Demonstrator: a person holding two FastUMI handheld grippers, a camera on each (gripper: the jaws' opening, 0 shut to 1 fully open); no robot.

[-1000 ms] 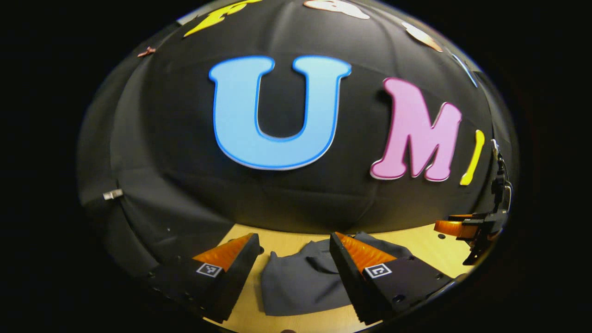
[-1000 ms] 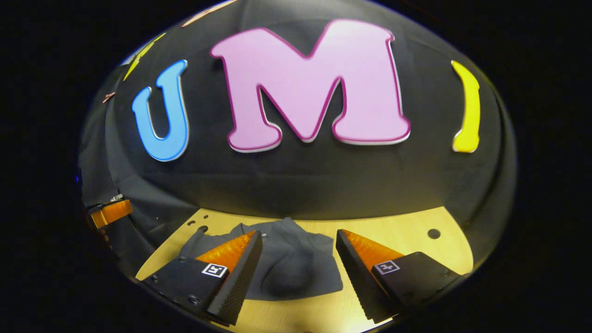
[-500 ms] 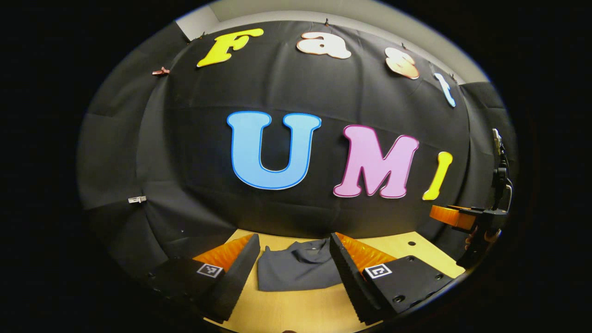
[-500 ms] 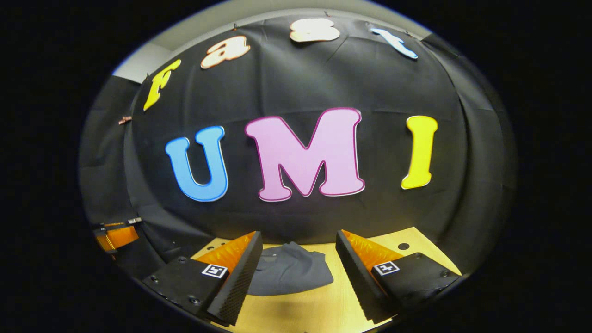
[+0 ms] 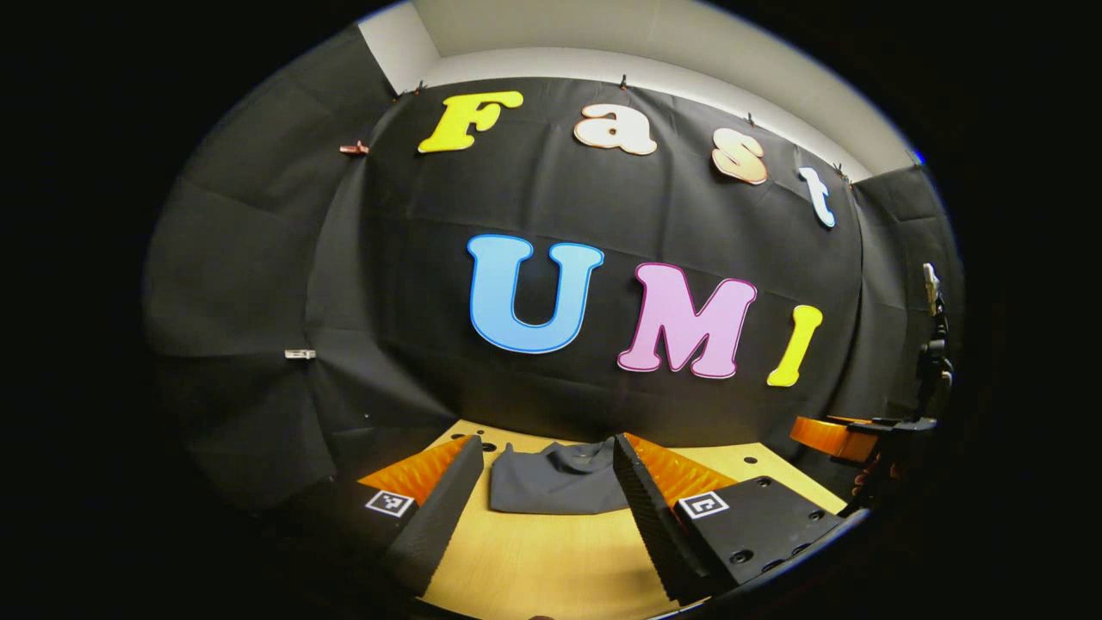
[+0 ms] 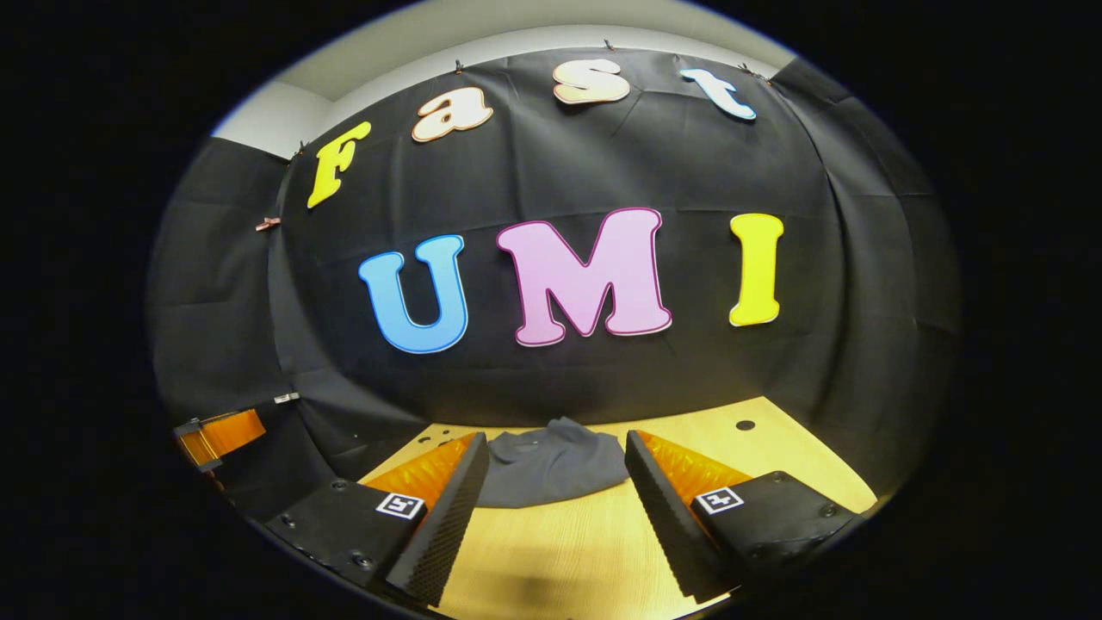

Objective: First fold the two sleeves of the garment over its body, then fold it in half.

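I have the left gripper [image 5: 541, 469] held above the near part of the table [image 5: 551, 560], its two fingers spread wide apart with nothing between them. In the left gripper view the garment [image 5: 555, 480] lies flat on the table toward the far edge, close to the black cloth wall [image 5: 258, 258]. It is a dark grey folded bundle, compact and roughly rectangular, with its collar on top at the far side (the exact layering of the folds I cannot make out from here). The garment sits in the gap between my fingers in the picture, but well ahead of them and not touched by either.

The right gripper [image 6: 558, 469] is likewise spread apart and empty, hanging over the near part of the table [image 6: 568, 551]. In the right gripper view the garment [image 6: 551, 469] rests near the far edge, just left of the table's middle, its near edge straight and its top slightly humped. A round hole [image 6: 746, 425] shows in the tabletop near the far right corner.

At the right rim of the left gripper view I see the right gripper [image 5: 848, 435] off to the side, well apart from the garment; at the left rim of the right gripper view I see the left gripper [image 6: 219, 435], also well apart from it.
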